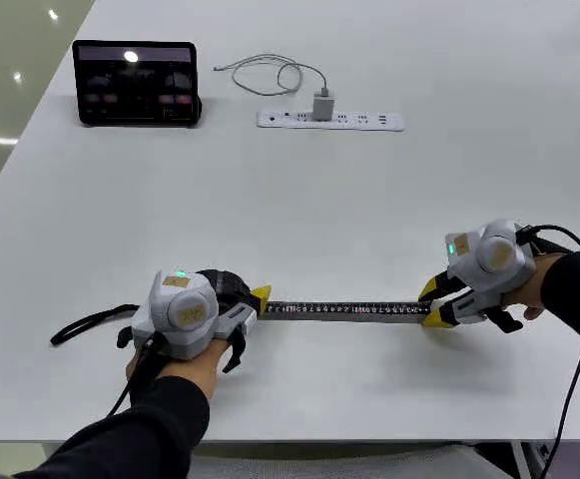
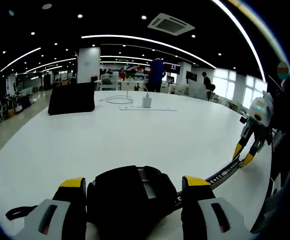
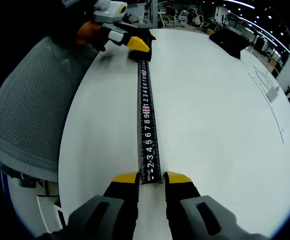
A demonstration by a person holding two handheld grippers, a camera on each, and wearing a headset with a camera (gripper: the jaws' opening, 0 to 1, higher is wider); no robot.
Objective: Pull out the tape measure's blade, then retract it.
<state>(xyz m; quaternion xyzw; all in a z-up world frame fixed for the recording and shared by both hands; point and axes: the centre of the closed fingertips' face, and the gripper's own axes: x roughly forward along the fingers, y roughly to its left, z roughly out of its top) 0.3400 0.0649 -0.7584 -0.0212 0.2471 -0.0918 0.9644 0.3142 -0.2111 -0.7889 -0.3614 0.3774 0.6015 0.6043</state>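
A big white desk (image 1: 319, 200) holds everything. At its far side stand a dark tablet (image 1: 136, 82) and a white power strip (image 1: 331, 120) with a charger (image 1: 323, 105) plugged in. The tape measure (image 1: 228, 289) lies near the front edge. Its blade (image 1: 344, 310) is pulled out and lies flat, numbers up, running left to right. The black case (image 2: 130, 192) sits at the left end, squeezed between the fingers of the left gripper (image 2: 135, 181). The right gripper (image 3: 151, 177) pinches the blade's tip with its yellow fingers (image 3: 126, 178). A black strap (image 1: 90, 324) lies to the left of the case.
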